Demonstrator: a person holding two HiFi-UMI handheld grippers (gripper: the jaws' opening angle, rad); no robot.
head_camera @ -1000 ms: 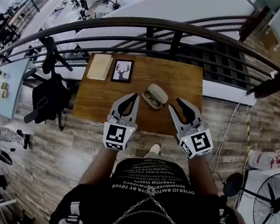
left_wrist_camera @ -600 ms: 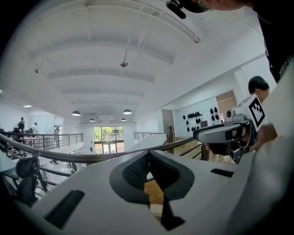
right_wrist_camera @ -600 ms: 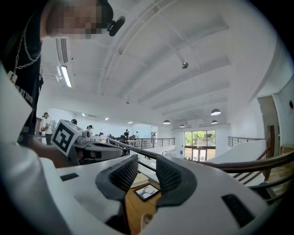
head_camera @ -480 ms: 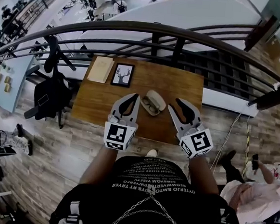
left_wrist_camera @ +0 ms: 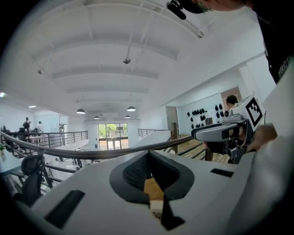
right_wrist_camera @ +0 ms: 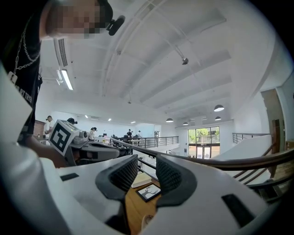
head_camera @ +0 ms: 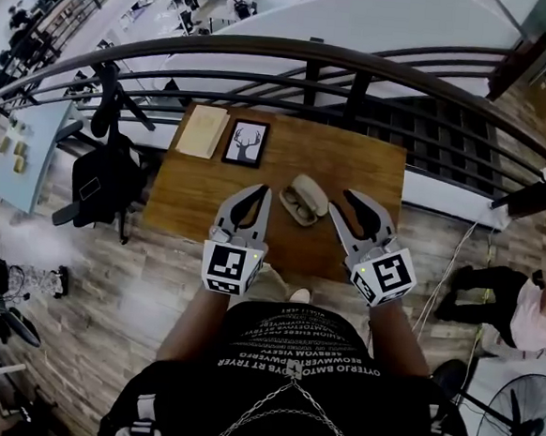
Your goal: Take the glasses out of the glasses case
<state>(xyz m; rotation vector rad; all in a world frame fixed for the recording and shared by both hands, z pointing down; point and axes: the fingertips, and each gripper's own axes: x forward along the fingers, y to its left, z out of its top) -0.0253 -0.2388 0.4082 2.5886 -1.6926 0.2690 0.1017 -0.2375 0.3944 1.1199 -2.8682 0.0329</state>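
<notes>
Your left gripper (head_camera: pixel 256 194) stayed closed and empty, fingers tip to tip, over the worktop's (head_camera: pixel 195 187) near edge. The glasses case (head_camera: pixel 310 189) lay open between the two grippers, with the glasses (head_camera: pixel 297 205) inside and untouched. Your right gripper (head_camera: pixel 360 206) had its fingers slightly apart, holding nothing. In the last second only your view crept forward. No reach started, so extraction was all still ahead.

Cream glasses case (head_camera: pixel 305 198) — brown wood-grain table (head_camera: pixel 357 167) — black-framed picture (head_camera: pixel 245 142).
</notes>
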